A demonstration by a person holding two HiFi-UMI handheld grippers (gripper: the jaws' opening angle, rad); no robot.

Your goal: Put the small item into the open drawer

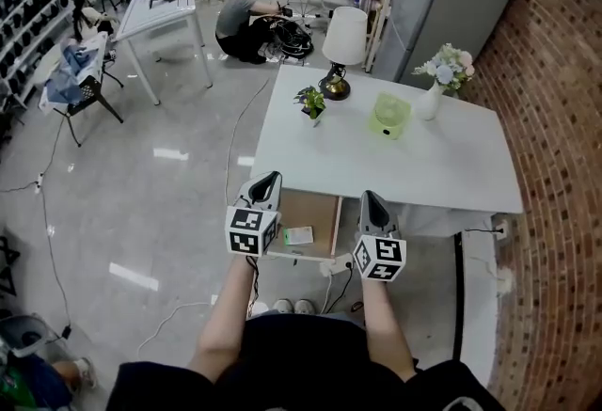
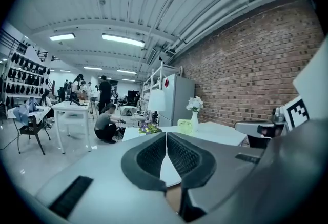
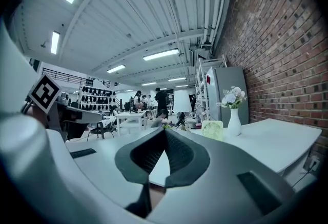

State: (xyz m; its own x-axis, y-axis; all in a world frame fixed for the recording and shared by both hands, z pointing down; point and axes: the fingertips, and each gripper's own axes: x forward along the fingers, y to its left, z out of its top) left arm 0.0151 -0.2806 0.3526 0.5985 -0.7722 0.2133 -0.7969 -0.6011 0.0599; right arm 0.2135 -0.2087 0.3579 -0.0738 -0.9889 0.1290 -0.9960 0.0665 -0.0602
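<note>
An open drawer [image 1: 310, 210] with a wooden bottom juts out from the near edge of the white table [image 1: 404, 169]. A small white-and-green item [image 1: 298, 235] lies inside it. My left gripper [image 1: 271, 178] hovers over the drawer's left side, its jaws shut with nothing between them [image 2: 166, 136]. My right gripper [image 1: 370, 197] is just right of the drawer, at the table's edge. It is also shut and empty [image 3: 165, 132]. Both point forward over the table.
On the table stand a white lamp [image 1: 344, 42], a small potted plant [image 1: 311, 102], a green fan [image 1: 389, 114] and a vase of flowers [image 1: 435, 89]. A brick wall [image 1: 555, 118] runs along the right. A person [image 1: 246, 19] crouches on the floor beyond, near another white table [image 1: 160, 9].
</note>
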